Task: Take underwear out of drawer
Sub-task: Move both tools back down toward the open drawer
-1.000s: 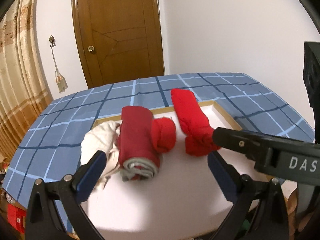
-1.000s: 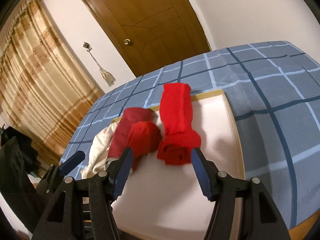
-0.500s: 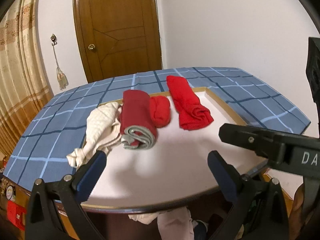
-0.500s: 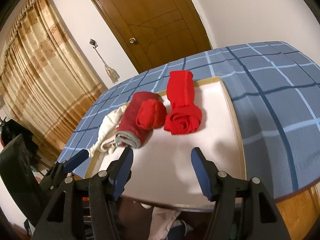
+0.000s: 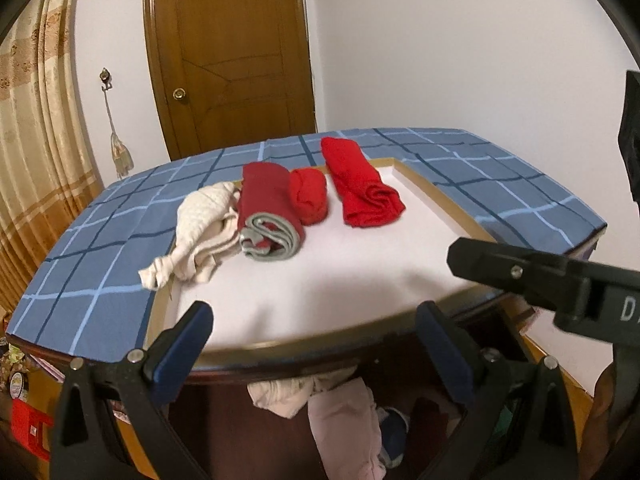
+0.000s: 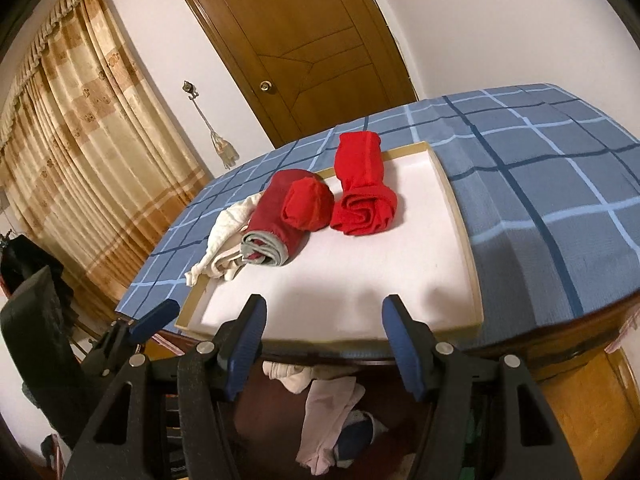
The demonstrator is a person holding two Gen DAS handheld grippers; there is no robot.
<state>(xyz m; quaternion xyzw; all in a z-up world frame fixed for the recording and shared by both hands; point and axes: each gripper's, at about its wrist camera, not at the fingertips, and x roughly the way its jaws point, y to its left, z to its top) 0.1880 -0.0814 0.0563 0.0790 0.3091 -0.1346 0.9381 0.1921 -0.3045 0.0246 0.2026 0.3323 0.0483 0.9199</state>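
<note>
An open drawer [image 5: 400, 420] below the table front holds pink, white and blue underwear [image 5: 344, 412]; it also shows in the right wrist view [image 6: 328, 412]. On a white tray [image 5: 320, 276] on the table lie a cream garment [image 5: 200, 232], a dark red roll [image 5: 268, 208], a small red roll [image 5: 308, 196] and a bright red roll [image 5: 364, 188]. My left gripper [image 5: 316, 340] is open and empty, near the table's front edge above the drawer. My right gripper [image 6: 324, 344] is open and empty beside it.
A blue checked cloth [image 5: 100, 256] covers the table. A wooden door [image 5: 232, 52] stands behind, a beige curtain [image 6: 72, 140] at the left. The right gripper's body [image 5: 560, 280] crosses the left wrist view at the right. Red items [image 5: 28, 428] sit low left.
Both grippers have pulled back and down from over the tray to the table's front edge. The open drawer with underwear has come into view below. Both stay open.
</note>
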